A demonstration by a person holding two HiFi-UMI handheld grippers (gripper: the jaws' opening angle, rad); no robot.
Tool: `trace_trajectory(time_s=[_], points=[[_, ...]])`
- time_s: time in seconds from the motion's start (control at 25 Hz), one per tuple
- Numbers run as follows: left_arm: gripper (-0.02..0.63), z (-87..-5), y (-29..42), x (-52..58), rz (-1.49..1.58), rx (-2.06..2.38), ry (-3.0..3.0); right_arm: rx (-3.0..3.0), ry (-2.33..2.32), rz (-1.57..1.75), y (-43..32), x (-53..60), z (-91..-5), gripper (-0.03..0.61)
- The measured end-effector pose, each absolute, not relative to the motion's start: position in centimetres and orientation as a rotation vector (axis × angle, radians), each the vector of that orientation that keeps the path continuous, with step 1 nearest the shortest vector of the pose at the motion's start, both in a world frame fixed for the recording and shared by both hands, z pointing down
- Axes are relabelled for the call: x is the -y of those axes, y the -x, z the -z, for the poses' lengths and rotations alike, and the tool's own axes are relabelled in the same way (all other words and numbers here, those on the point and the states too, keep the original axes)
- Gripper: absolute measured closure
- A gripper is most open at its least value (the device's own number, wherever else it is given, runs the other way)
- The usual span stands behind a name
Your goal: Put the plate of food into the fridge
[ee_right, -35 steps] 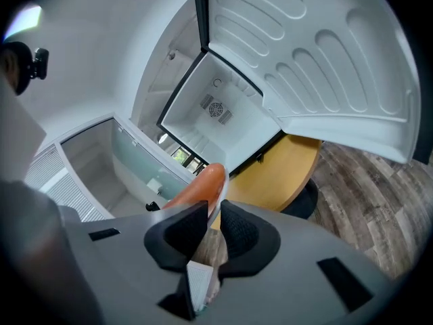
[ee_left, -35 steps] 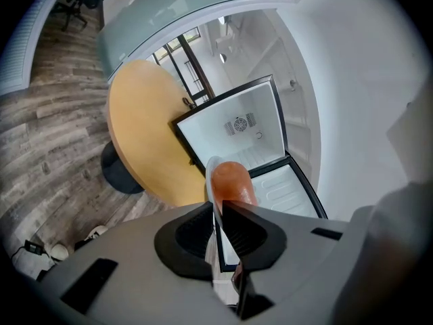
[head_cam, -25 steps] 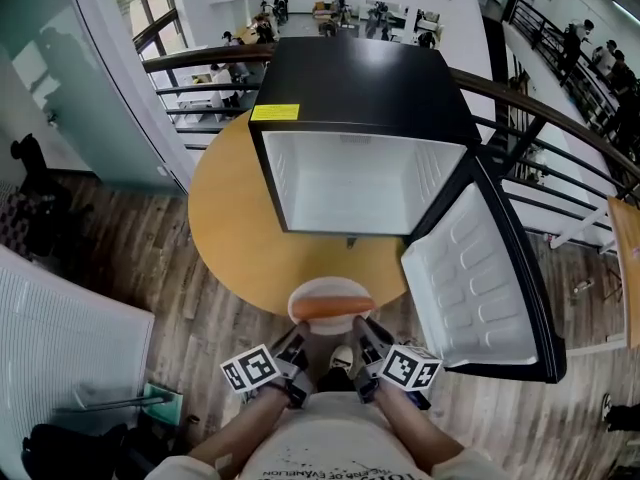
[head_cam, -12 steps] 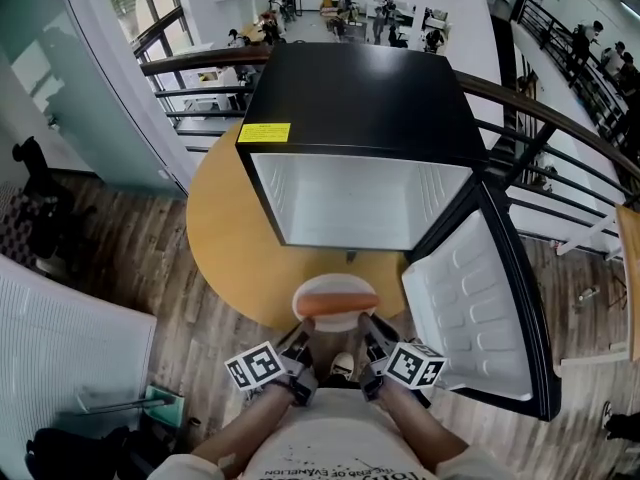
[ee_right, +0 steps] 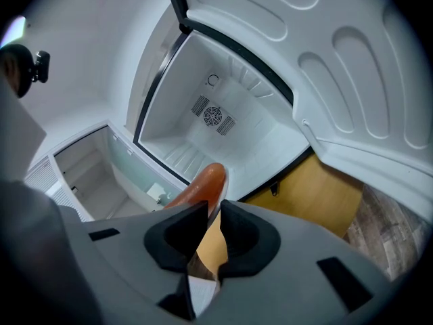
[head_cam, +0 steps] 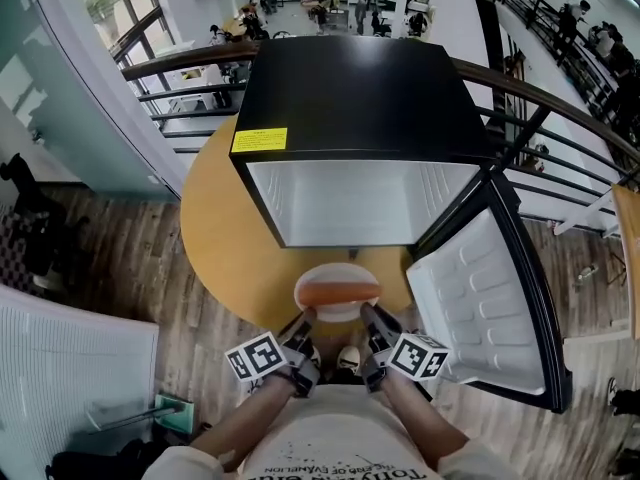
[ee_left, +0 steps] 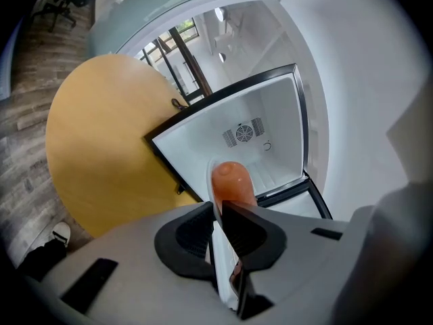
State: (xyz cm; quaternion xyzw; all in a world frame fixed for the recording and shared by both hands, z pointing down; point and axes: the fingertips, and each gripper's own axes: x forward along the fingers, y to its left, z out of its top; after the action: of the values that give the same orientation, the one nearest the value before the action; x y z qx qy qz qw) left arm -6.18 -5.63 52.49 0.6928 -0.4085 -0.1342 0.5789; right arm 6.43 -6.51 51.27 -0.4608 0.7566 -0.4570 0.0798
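Plate of food (head_cam: 337, 272) is pinched at its near rim from both sides. The left gripper (head_cam: 306, 318) has its jaws closed down on the thin white edge, which shows as a narrow strip running between the dark pads in the left gripper view (ee_left: 218, 212). The right gripper (head_cam: 368, 314) clamps the opposite side of the rim in the same way, its jaws nearly together with the plate edge caught at their tips (ee_right: 213, 212). An orange-red sausage (head_cam: 336, 293) lies lengthwise across the plate, and its rounded end rises just past the jaws in both gripper views.

The plate hangs level in the air over the near edge of a round yellow table (head_cam: 225, 238). It is just in front of the fridge (head_cam: 360, 88) and not inside it. The black fridge stands on the table with its white interior facing the person, a round fan grille (ee_left: 243, 133) on the back wall and a yellow label (head_cam: 259, 140) on its top front corner. Its door (head_cam: 480, 308) is swung wide open to the person's right, showing the moulded white inner lining. Wood-plank floor (head_cam: 140, 268) surrounds the table, and a dark curved railing (head_cam: 190, 58) runs behind the fridge.
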Motion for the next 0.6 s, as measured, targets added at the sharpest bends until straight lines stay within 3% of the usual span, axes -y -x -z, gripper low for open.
trace_trajectory(time_s=[0.6], points=[[0.558,-53.6,5.0,9.0,0.291,0.911,-1.612,-2.194,1.448,1.379,-7.7,9.1,-52.3,0.505]])
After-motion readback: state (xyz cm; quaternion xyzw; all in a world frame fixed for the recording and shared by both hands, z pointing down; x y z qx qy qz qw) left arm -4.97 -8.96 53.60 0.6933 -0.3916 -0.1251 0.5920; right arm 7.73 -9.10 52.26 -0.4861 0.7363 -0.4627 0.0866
